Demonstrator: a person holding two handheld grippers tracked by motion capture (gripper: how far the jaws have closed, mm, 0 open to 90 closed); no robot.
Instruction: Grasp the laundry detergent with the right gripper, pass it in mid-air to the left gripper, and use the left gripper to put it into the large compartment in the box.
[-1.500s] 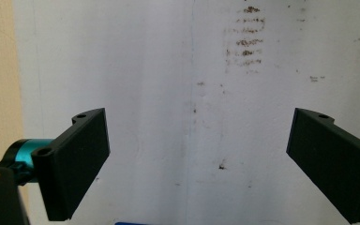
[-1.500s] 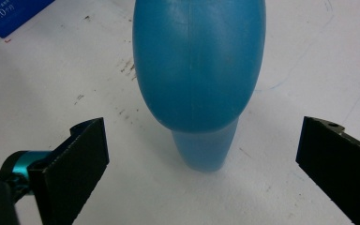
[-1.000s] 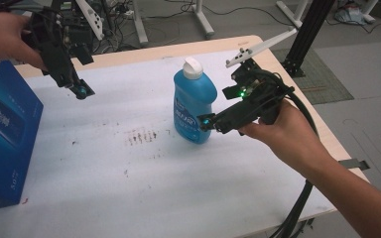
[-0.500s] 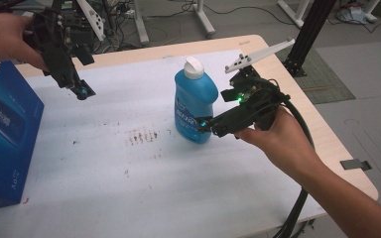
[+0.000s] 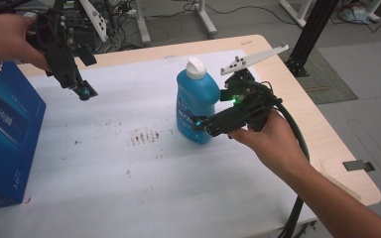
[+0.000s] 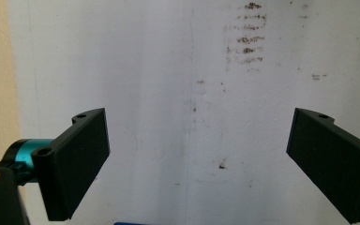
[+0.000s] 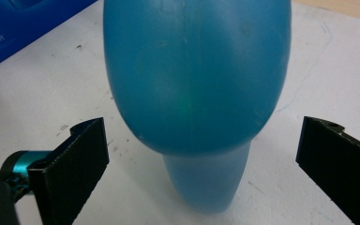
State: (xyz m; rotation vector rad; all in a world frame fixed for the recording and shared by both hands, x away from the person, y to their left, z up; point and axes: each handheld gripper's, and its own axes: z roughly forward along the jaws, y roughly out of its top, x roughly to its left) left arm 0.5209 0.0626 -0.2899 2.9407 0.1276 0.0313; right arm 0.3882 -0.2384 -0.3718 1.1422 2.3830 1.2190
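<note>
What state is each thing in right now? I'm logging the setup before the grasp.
Blue bottle: upright on the white sheet, white cap on, not gripped.
Right tool: open, jaws either side of the bottle, apart from it.
Left tool: open, empty, held above the sheet.
Blue box: standing at the table's left edge, untouched.
White sheet: flat, with brown stains.

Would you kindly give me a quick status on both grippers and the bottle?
Right gripper open, jaws either side of bottle, not pressing. Left gripper open, nothing between its jaws. Bottle upright on table; path clear.
</note>
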